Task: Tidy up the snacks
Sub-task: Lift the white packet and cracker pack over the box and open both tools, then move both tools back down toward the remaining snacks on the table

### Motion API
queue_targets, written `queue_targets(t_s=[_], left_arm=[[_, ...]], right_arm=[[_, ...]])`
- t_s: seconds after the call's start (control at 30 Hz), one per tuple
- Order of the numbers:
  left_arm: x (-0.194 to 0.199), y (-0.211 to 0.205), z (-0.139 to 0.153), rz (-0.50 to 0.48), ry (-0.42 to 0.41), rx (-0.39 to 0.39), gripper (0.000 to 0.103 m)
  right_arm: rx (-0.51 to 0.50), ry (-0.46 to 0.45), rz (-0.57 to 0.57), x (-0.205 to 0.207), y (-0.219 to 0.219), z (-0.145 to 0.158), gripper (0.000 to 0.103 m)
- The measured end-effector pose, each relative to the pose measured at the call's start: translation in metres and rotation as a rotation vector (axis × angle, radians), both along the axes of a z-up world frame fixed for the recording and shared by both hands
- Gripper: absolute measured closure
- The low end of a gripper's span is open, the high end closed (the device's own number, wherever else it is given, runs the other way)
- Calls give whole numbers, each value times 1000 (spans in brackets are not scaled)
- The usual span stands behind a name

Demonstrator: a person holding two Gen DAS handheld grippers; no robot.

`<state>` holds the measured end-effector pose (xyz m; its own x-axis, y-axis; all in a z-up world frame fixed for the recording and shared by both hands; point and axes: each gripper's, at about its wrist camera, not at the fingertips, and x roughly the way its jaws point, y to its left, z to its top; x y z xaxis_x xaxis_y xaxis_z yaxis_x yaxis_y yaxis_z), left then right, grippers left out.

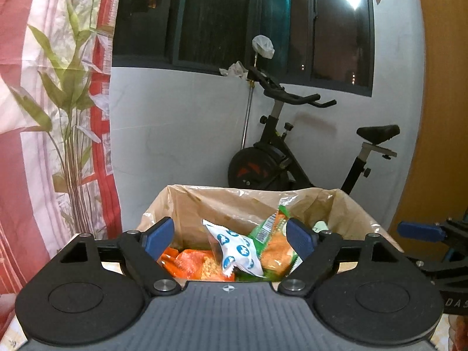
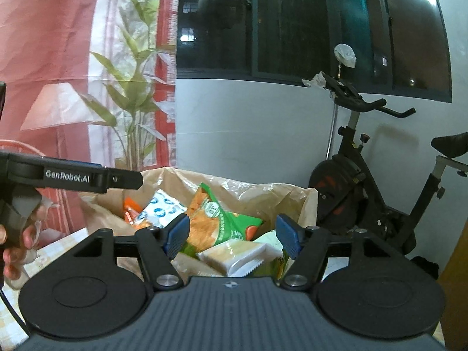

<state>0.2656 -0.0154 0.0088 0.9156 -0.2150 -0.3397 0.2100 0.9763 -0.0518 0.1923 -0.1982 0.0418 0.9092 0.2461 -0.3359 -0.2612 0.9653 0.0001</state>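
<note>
Landmark: brown paper bag point(image 1: 204, 201), open-topped, lined with clear plastic, standing on the table surface in front of both grippers.

Far left of the bag: red and white curtain point(image 1: 58, 102) with a green leaf print. In the right wrist view a hand point(image 2: 17, 245) shows at the left edge, gripping the handle of the left gripper, whose black arm reaches toward the bag's left rim.

Left gripper point(image 1: 231, 238): tongs apart, blue pads clear of everything, nothing between them. It hangs over the bag's near rim. Inside the bag below it, from left: orange packets point(image 1: 187, 264), then a white packet with blue dots point(image 1: 237, 248) lying tilted on top of them, then a green and orange snack bag point(image 1: 272, 234) leaning toward the bag's right side.

Right gripper point(image 2: 232, 235): tongs apart, gripping nothing. It also hangs over the bag's near rim. Beneath it, inside the bag, a pale wrapped biscuit pack point(image 2: 239, 254) lies on top of the pile.

Behind and right of the bag: black exercise bike point(image 1: 292, 158) against the grey wall, under a dark window point(image 1: 234, 20).
</note>
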Motion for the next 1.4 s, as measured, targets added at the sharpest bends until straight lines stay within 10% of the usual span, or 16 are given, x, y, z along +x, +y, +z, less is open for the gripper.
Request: queue_targets(t_s=[0.53, 1.4], left_arm=[[-63, 1, -30, 3, 17, -54, 17], [-76, -49, -142, -108, 272, 1, 19]], right_arm=[[15, 23, 2, -52, -12, -19, 35], [-12, 185, -142, -89, -75, -135, 35]])
